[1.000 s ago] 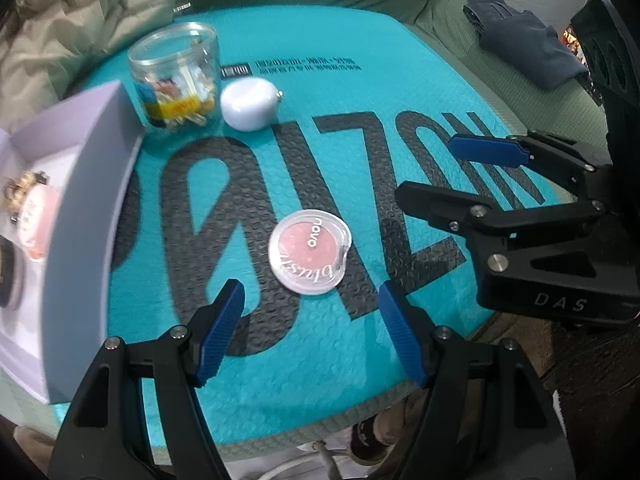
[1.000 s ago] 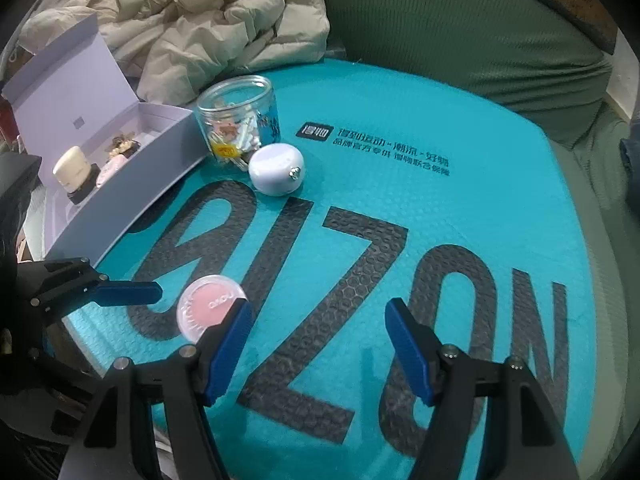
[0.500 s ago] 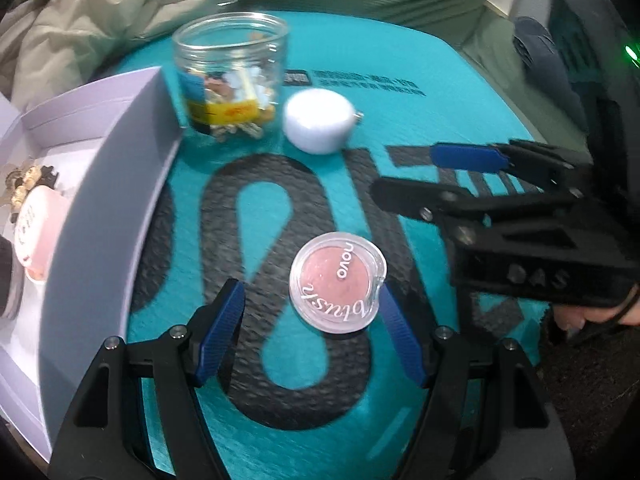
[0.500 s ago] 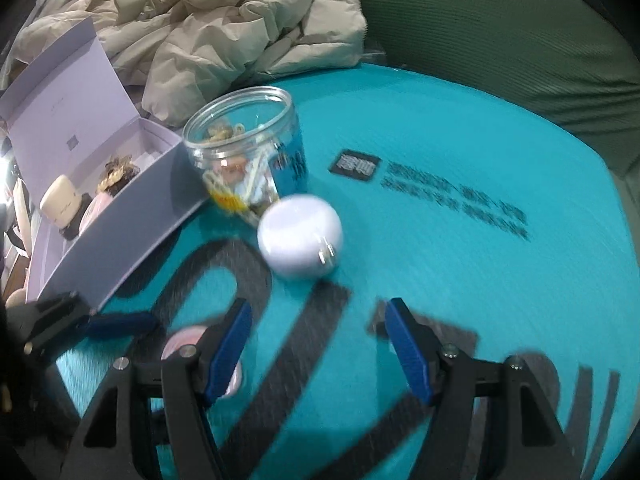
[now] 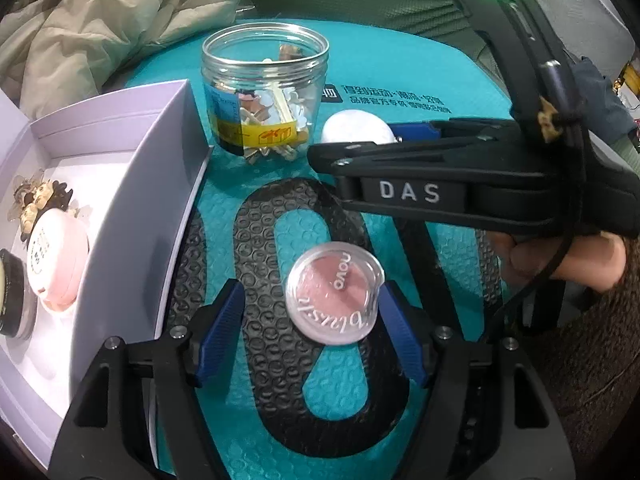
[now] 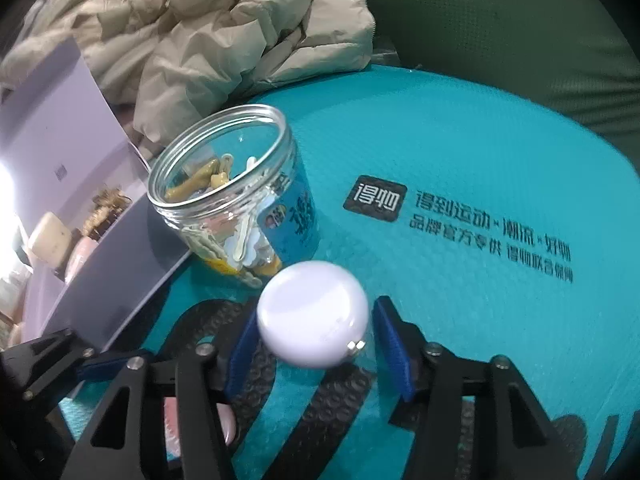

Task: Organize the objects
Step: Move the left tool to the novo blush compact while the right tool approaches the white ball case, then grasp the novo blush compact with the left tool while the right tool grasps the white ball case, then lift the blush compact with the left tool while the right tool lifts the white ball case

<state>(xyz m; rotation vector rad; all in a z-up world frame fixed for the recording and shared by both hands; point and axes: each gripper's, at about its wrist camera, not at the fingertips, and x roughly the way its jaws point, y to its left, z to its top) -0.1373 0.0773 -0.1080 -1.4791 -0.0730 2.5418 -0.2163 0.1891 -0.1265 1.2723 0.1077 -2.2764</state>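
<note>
- Between the blue pads of the right tool sits a white round case with a small metal stud on its rim; the jaws are closing around it, the left pad at or very near its side, a sliver of gap showing at the right pad.
- Just behind the case, nearly touching it, stands an open clear plastic jar with a blue and yellow label, part-filled with small clips and pale bits.
- Nearer the person, a round blush compact with a clear lid reading "novo blush" lies flat on the teal bubble mailer, over its big black lettering.
- The left tool stands about half open around the compact: the right pad is touching or just beside its edge, the left pad well clear, so nothing is gripped.
- To the left, an open lilac box lies alongside the mailer, holding a pink round case, a beaded hair ornament and a dark-rimmed jar at the frame's edge.
- A hand grips the right tool's handle.
- Behind the jar lies a crumpled beige puffer coat against green upholstery.
</note>
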